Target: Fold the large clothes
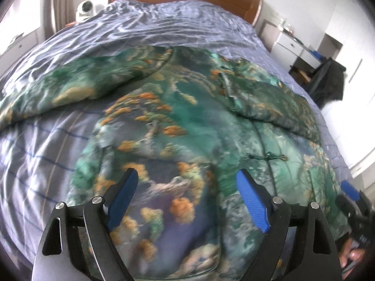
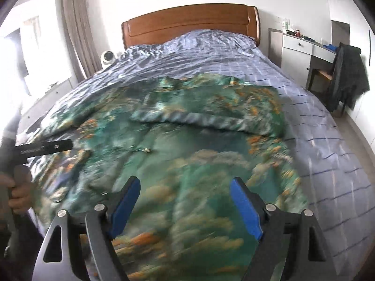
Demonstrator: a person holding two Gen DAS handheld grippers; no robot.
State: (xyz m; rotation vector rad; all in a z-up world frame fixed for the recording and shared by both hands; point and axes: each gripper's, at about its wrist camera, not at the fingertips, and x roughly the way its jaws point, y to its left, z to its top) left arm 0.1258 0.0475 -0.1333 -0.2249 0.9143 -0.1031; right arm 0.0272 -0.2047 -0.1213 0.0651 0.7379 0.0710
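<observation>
Large green garment point(image 1: 178, 121) with orange and cloud-like print, spread flat on bed, one sleeve folded inward.

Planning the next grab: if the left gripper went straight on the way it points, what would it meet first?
Probably the green printed garment spread on the bed. The open left gripper points down at its lower part, with nothing between; depth is unclear.
</observation>
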